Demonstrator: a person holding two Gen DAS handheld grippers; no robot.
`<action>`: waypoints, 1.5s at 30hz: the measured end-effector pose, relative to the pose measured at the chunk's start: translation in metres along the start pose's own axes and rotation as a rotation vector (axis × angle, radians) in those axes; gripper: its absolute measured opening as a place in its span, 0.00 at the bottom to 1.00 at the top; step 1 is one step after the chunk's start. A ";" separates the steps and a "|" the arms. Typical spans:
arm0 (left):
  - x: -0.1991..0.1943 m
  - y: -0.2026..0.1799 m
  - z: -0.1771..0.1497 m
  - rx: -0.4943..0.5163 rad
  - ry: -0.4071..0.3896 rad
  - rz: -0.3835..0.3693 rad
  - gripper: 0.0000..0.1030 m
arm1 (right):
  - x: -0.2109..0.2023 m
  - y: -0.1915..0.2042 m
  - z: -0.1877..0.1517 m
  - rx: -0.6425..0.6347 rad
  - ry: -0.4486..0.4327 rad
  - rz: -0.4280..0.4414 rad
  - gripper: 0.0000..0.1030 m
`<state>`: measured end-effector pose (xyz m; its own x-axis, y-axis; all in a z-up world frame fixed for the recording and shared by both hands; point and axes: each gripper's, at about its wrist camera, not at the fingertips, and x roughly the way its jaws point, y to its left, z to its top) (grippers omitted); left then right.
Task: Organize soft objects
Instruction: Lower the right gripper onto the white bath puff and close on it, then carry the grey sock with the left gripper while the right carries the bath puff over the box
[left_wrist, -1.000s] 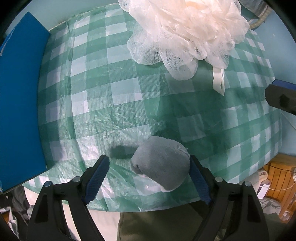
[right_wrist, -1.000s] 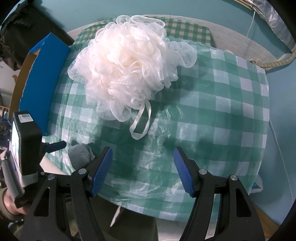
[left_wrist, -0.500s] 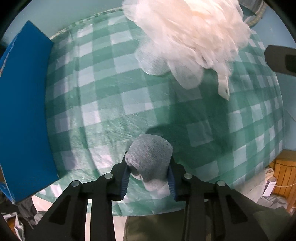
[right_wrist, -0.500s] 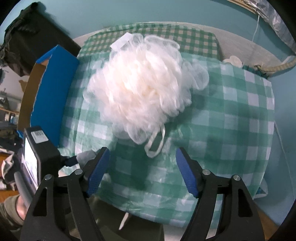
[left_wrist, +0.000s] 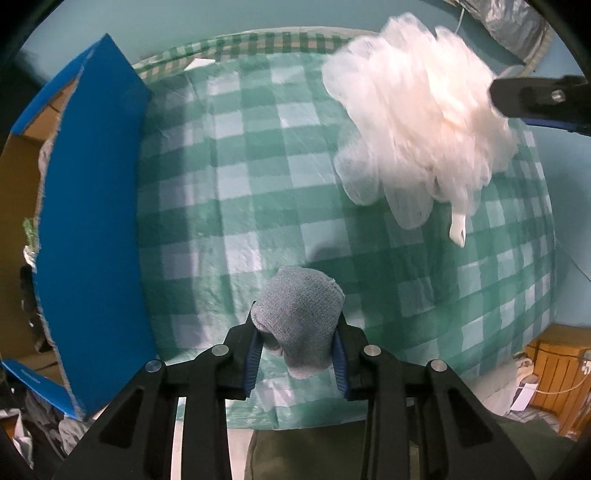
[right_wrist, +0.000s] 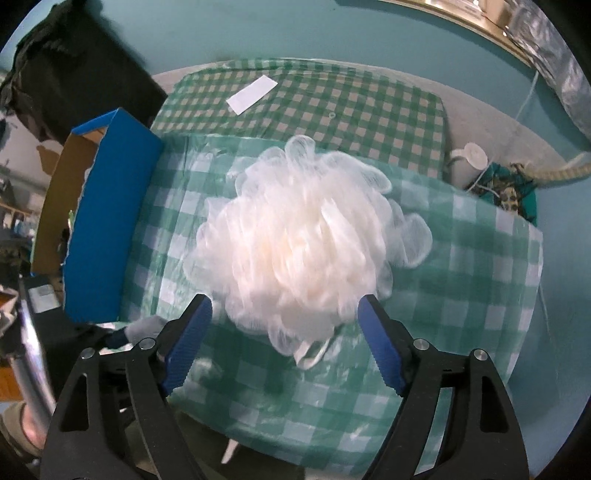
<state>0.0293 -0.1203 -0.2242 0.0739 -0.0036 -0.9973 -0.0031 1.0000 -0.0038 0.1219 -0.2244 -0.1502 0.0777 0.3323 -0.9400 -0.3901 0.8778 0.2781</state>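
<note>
My left gripper (left_wrist: 297, 350) is shut on a grey knitted sock ball (left_wrist: 299, 317) and holds it above the near edge of the green checked tablecloth (left_wrist: 258, 192). A big white mesh bath pouf (right_wrist: 299, 254) lies on the cloth, also in the left wrist view (left_wrist: 421, 129) at the upper right. My right gripper (right_wrist: 284, 343) is open, its blue pads (right_wrist: 188, 343) on either side of the pouf's near part, not pressing it. The sock ball (right_wrist: 144, 326) shows at the left of the right wrist view.
An open cardboard box with blue outer walls (left_wrist: 88, 229) stands at the table's left edge, also in the right wrist view (right_wrist: 107, 236). A white paper slip (right_wrist: 251, 94) lies at the far end. A white bottle (right_wrist: 467, 162) and clutter sit at the far right.
My left gripper has shut on the sock ball and lifted it off the cloth. My right gripper has moved forward, open, to either side of the pouf.
</note>
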 end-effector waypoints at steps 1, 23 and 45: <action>-0.007 0.007 -0.003 -0.004 -0.006 -0.001 0.32 | 0.002 0.002 0.003 -0.006 0.001 -0.007 0.79; -0.038 0.053 0.017 -0.063 -0.057 0.000 0.32 | 0.091 0.011 0.038 -0.059 0.135 -0.127 0.99; -0.049 0.073 0.014 -0.095 -0.067 0.007 0.32 | 0.118 0.013 0.031 -0.101 0.211 -0.187 0.85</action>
<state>0.0398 -0.0467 -0.1748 0.1398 0.0069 -0.9902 -0.0986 0.9951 -0.0070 0.1544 -0.1630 -0.2515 -0.0315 0.0794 -0.9963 -0.4772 0.8747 0.0848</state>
